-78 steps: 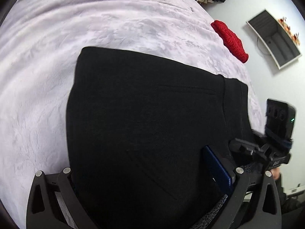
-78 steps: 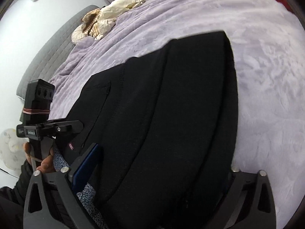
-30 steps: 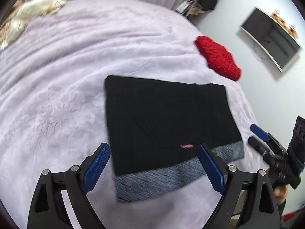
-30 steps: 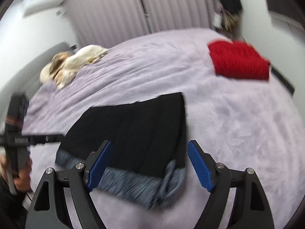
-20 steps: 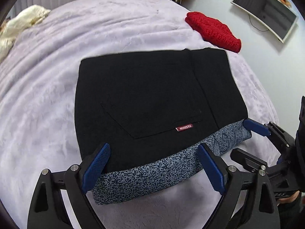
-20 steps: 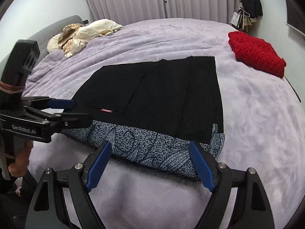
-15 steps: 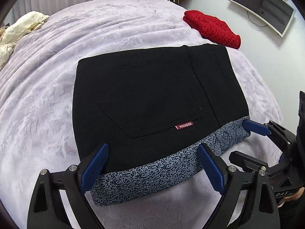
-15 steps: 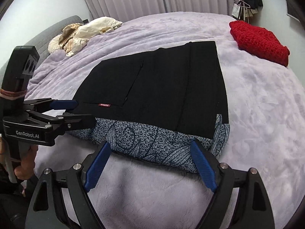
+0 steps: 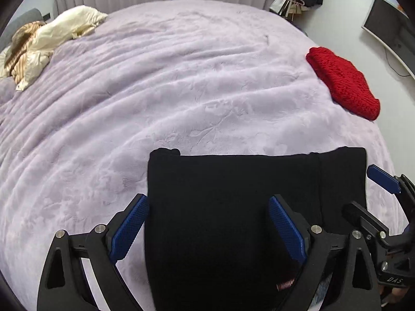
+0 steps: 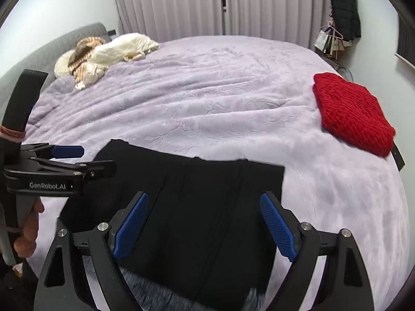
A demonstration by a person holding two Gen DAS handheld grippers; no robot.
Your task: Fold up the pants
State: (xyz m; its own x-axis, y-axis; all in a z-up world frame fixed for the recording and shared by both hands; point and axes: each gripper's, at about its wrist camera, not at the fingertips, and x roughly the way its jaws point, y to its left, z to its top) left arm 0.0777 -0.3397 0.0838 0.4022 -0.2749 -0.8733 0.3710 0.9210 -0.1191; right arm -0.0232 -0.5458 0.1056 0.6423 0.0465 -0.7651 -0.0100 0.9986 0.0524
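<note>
Pants folded, near edge cut off | left gripper fingers apart | right gripper apart, seemingly empty

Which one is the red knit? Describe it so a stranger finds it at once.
Start from the lilac bed. Go to its right edge, near the wall with the screen. The red knit lies folded there, apart from the black pants; it is the only bright red thing.
</note>
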